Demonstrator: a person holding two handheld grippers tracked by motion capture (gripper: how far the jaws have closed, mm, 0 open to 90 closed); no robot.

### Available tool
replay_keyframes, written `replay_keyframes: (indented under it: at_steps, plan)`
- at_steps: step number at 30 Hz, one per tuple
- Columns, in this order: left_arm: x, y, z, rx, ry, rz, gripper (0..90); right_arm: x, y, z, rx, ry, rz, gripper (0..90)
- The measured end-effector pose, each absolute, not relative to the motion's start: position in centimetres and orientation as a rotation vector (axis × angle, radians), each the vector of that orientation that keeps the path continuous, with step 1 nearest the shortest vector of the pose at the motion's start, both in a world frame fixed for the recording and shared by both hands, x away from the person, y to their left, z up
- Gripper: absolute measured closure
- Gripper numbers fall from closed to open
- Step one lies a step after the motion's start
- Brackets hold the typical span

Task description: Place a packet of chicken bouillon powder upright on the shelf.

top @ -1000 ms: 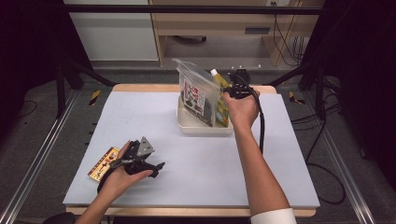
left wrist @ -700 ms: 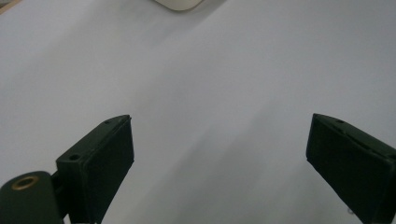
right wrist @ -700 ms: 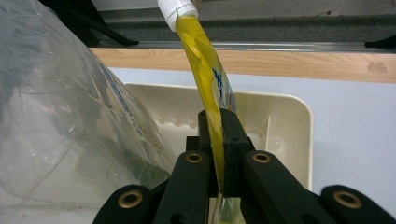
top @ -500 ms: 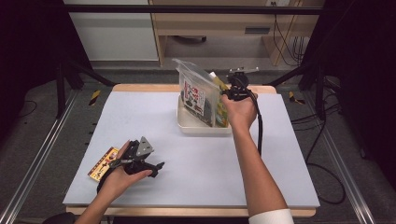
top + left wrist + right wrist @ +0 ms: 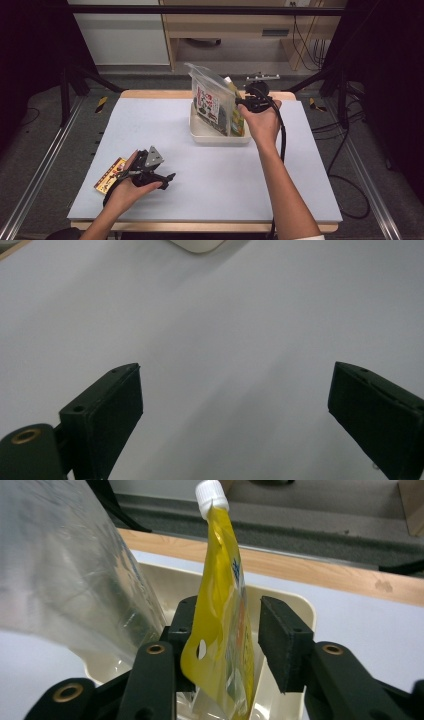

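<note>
Here, glossy yellow spouted pouch [image 5: 220, 630] upright

A lab: black curtains [image 5: 30, 60], a metal frame [image 5: 35, 175] (cables [image 5: 345, 150] trailing on the floor) around the table [image 5: 210, 200].

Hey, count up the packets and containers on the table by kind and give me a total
Clear bag with printed label, standing in the tray: 1
Yellow spouted pouch, standing in the tray: 1
Flat yellow and red packet, lying by the left hand: 1
Cream tray: 1
Total: 4
</note>
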State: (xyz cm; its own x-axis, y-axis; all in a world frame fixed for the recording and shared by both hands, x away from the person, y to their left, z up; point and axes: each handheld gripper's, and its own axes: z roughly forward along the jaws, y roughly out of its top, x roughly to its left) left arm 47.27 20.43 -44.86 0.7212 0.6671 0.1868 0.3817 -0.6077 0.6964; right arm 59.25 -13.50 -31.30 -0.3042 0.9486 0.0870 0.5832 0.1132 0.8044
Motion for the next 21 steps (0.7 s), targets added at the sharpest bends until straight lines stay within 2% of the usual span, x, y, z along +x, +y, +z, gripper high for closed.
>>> replay_keyframes:
  at_steps: [16,21]
  plan:
    - [47.2,20.6,-44.7,2.283,0.788,0.592,7.0,57.4,-14.0,-30.8,1.403,1.945,1.107,58.8]
    - [47.2,20.8,-44.4,2.267,0.792,0.604,6.6,55.9,-14.2,-30.3,1.345,1.941,1.133,55.6]
